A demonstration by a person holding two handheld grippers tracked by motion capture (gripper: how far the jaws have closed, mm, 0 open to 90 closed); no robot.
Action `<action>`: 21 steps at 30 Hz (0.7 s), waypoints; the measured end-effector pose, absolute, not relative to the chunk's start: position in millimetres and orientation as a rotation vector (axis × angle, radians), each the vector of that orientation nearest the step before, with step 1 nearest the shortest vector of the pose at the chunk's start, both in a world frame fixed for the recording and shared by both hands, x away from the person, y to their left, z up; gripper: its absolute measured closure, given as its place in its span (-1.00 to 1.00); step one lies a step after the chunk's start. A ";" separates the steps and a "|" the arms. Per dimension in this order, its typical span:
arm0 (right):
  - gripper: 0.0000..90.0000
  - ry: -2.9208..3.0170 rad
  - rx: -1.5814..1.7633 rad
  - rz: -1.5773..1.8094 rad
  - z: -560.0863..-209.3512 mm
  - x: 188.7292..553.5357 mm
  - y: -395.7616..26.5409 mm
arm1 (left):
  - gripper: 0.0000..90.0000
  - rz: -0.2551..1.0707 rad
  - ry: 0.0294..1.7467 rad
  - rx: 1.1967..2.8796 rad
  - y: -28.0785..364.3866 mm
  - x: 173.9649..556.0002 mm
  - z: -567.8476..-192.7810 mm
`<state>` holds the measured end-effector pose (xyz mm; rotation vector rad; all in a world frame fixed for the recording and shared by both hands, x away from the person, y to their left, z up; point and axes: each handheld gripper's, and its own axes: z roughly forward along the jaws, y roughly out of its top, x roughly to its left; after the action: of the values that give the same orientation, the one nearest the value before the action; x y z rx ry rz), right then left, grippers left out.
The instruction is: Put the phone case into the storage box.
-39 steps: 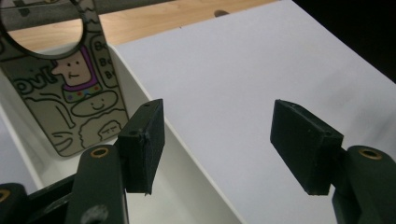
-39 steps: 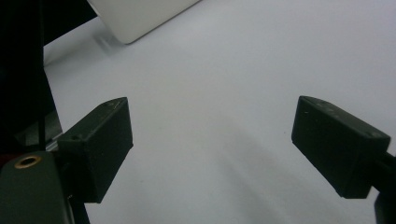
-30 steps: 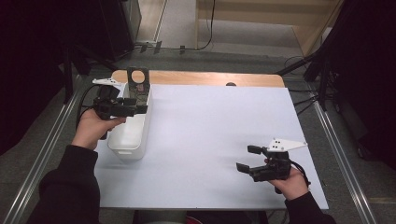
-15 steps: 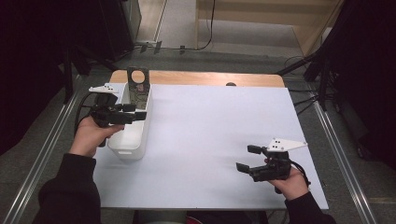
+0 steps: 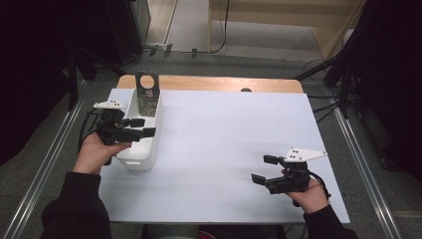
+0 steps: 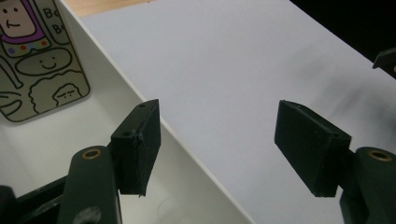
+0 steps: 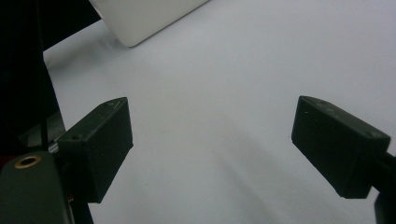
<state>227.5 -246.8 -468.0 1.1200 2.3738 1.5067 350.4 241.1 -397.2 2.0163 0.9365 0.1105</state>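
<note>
The left hand (image 5: 94, 152) comes in from the bottom left and holds the left gripper (image 5: 144, 127) level over the white bin (image 5: 144, 162), jaws spread wide with nothing between them, one jaw above the bin's inside and the other out over the white table (image 5: 224, 139). Inside the bin, a card with cartoon drawings (image 6: 35, 51) leans upright against the far end, well beyond the jaws. Far right, the right gripper (image 5: 260, 169) sits low over the table, jaws open and empty, pointing toward the bin.
</note>
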 end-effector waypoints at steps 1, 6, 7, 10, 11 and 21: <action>-0.75 2.374 1.119 1.507 -468.1 227.7 -246.8 | -0.31 0.108 0.934 2.018 241.1 349.3 -397.7; -0.75 2.372 1.119 1.507 -468.0 227.7 -247.0 | -0.31 0.102 0.923 2.011 238.9 344.6 -401.6; -0.75 2.370 1.118 1.505 -468.0 227.7 -247.2 | -0.31 0.100 0.922 2.013 238.6 344.0 -402.4; -0.75 2.367 1.116 1.507 -467.8 227.5 -247.2 | -0.31 0.099 0.917 2.005 239.4 341.7 -404.0; -0.75 2.369 1.119 1.509 -467.5 227.1 -246.9 | -0.31 0.100 0.914 2.000 240.1 340.8 -404.9; -0.75 2.378 1.106 1.513 -466.9 225.5 -244.1 | -0.31 0.108 0.892 1.993 241.1 330.5 -413.2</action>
<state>225.5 -244.1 -466.9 1.1056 2.3777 1.5131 330.5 241.1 -413.2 1.9933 0.8921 0.1081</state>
